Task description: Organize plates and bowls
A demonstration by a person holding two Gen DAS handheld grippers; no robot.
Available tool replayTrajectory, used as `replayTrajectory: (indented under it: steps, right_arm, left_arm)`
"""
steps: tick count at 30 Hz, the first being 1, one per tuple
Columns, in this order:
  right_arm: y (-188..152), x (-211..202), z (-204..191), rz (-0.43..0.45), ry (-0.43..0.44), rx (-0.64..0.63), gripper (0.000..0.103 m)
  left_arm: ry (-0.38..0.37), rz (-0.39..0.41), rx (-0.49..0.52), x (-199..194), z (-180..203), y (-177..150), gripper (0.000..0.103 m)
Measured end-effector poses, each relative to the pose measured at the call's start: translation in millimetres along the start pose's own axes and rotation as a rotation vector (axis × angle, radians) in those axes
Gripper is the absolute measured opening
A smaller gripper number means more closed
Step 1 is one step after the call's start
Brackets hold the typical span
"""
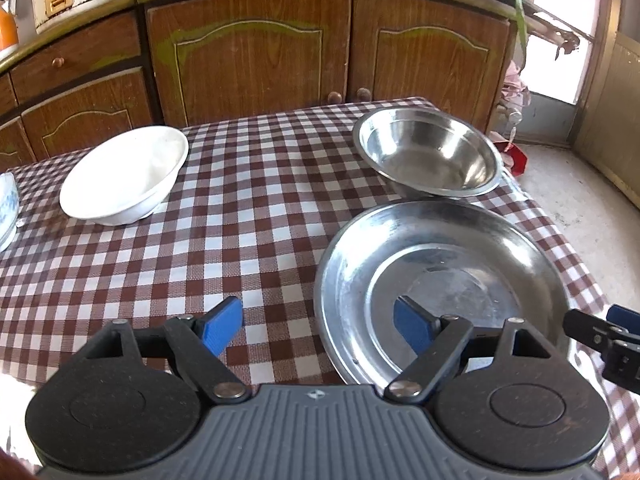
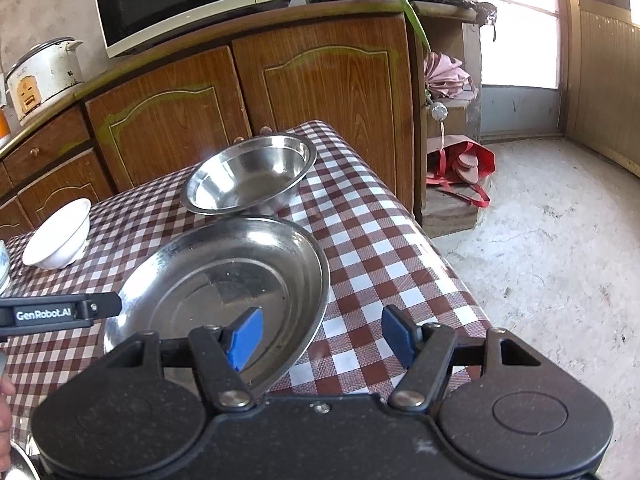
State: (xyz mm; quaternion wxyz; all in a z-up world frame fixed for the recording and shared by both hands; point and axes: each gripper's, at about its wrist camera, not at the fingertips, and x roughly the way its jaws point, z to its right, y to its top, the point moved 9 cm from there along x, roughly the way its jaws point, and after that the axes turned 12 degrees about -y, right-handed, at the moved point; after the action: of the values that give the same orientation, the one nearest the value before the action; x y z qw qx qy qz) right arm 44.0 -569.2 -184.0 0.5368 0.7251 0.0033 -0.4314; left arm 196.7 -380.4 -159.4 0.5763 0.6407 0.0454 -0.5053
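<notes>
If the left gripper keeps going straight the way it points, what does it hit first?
Most likely the near left rim of the steel plate: the left gripper straddles it, jaws open. Depth is unclear; it might meet the checked tablecloth instead.

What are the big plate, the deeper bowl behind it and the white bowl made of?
Big plate: looks like stainless steel, mirror-shiny with scuffs. Deeper bowl: same metal, bright reflections. White bowl: probably glazed ceramic, possibly melamine; smooth, opaque, soft sheen.
</notes>
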Motion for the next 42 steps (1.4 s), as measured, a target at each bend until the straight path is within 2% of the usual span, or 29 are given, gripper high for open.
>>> replayTrajectory:
  steps: [7, 10, 12, 13, 15, 16, 17, 18, 19, 21, 23, 24, 31, 42]
  right_arm:
    - [0, 15, -2, -0.014, -0.006, -0.004, 0.079]
    - [-1, 23, -3, -0.024, -0.008, 0.001, 0.078]
    - [-2, 28, -5, -0.034, -0.002, 0.004, 0.078]
    - [-3, 30, -6, -0.04, 0.006, 0.007, 0.078]
    - [-5, 34, -10, -0.05, 0.024, 0.011, 0.076]
    - [-6, 35, -12, -0.054, 0.028, 0.01, 0.071]
    - [-6, 35, -14, -0.052, 0.034, 0.01, 0.066]
    - [-6, 35, -16, -0.05, 0.042, 0.009, 0.053]
    - [-6, 34, -18, -0.051, 0.05, 0.007, 0.039]
    - [-7, 33, -20, -0.047, 0.039, 0.003, 0.039]
    - [-8, 29, -19, -0.038, 0.034, 0.007, 0.03]
    - [-8, 27, -17, -0.032, 0.028, 0.005, 0.023]
    - [1, -3, -13, 0.037, 0.012, 0.002, 0.023]
    - [4, -65, -9, 0.091, 0.03, 0.003, 0.023]
  left_arm:
    - [-0.004, 0.004, 0.003, 15, -3, 6, 0.082]
    - [-0.025, -0.009, -0.004, 21, -3, 5, 0.068]
    - [-0.041, -0.025, -0.007, 27, -3, 2, 0.051]
    - [-0.047, -0.036, -0.009, 30, -2, 1, 0.047]
    - [-0.064, -0.055, -0.02, 35, -3, -4, 0.034]
    - [-0.07, -0.06, -0.028, 37, -4, -6, 0.033]
    - [-0.071, -0.047, -0.023, 36, -5, -6, 0.027]
    - [-0.08, -0.049, -0.019, 36, -4, -6, 0.025]
    - [-0.083, -0.048, -0.018, 35, -4, -6, 0.024]
    - [-0.095, -0.053, -0.03, 34, -5, -7, 0.022]
    - [-0.097, -0.046, -0.044, 30, -7, -7, 0.022]
    - [-0.094, -0.041, -0.048, 27, -8, -7, 0.02]
    - [-0.11, -0.013, -0.036, -1, 1, -6, 0.02]
    - [-0.066, 0.041, 0.021, -69, 16, -3, 0.02]
